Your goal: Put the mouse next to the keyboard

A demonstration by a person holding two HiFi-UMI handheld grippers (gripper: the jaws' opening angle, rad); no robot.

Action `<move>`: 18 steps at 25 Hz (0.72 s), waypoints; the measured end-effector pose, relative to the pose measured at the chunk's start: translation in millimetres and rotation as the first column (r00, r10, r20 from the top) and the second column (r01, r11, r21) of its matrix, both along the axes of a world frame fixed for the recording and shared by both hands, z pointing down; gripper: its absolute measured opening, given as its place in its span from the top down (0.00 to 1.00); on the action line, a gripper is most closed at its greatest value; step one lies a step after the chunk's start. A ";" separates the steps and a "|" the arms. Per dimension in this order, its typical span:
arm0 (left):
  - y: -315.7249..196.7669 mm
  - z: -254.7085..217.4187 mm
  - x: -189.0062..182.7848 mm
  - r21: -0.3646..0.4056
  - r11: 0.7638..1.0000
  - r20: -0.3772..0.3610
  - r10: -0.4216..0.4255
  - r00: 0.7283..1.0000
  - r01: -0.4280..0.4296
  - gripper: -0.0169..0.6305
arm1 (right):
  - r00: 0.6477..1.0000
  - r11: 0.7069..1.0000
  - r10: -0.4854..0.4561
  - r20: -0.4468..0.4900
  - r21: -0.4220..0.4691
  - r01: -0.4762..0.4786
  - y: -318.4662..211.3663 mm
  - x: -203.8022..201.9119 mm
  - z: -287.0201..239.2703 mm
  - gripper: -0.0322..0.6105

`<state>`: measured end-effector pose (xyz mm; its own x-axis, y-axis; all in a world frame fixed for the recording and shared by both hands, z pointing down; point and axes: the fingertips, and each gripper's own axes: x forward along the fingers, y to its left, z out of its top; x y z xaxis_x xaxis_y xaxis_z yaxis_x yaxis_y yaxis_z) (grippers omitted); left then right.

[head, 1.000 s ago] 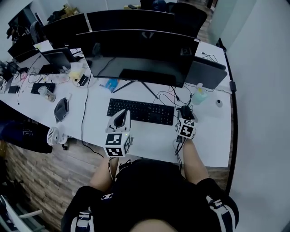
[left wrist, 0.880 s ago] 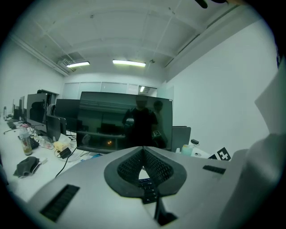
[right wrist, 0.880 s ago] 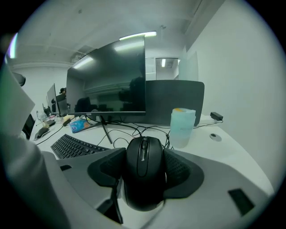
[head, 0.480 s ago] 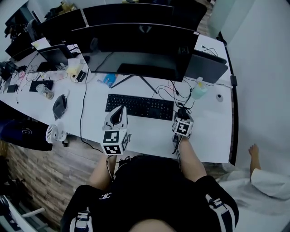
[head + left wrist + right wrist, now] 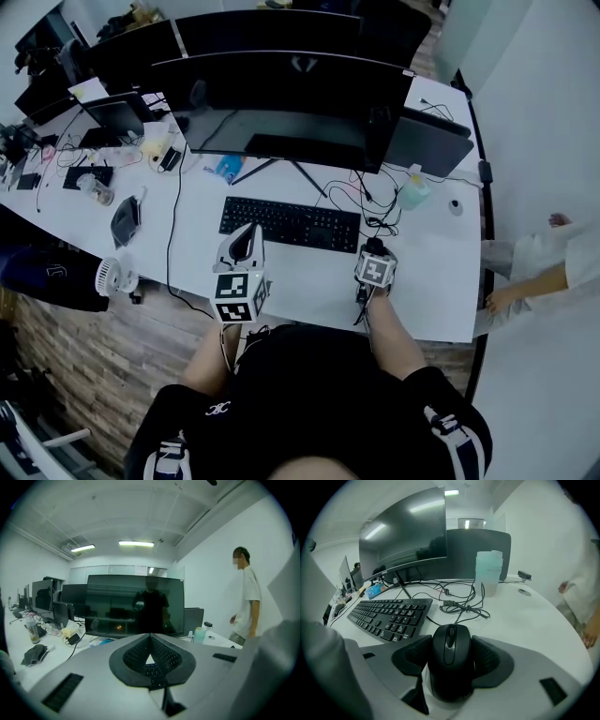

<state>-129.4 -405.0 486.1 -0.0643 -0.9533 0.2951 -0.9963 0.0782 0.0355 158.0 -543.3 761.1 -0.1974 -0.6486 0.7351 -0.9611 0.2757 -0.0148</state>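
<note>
My right gripper (image 5: 451,649) stands wide, its dark pads pressed on both sides of the black computer mouse (image 5: 450,667). The mouse is just right of the near right corner of the flat black keyboard (image 5: 389,613), low over the white table (image 5: 525,620). My left gripper (image 5: 150,637) is closed tip to tip, empty. The key legends are too small to read.
</note>
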 end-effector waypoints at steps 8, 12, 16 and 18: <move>-11.0 2.4 14.2 0.002 0.999 0.000 0.038 0.999 -0.038 0.95 | 0.999 1.000 0.029 -0.025 0.005 -0.029 4.4 10.0 -18.4 0.43; -18.0 3.5 26.3 0.004 0.997 -0.005 0.072 0.997 -0.072 0.95 | 0.998 0.986 -0.016 0.057 0.168 0.006 -5.4 -2.9 -66.8 0.63; -27.6 2.4 38.2 0.013 0.994 -0.009 0.107 0.994 -0.107 0.95 | 0.996 0.933 -0.030 0.082 0.360 -0.001 -8.7 0.4 -136.1 0.93; -31.1 2.4 42.9 0.018 0.992 -0.010 0.122 0.993 -0.121 0.95 | 0.991 0.902 -0.072 0.109 0.432 0.018 -5.8 -5.8 -170.5 0.93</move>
<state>-86.5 -436.1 488.5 0.0554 -0.9589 0.2781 -0.9979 -0.0442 0.0464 152.2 -549.1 590.6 -0.3025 -0.8840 0.3564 -0.9460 0.3242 0.0011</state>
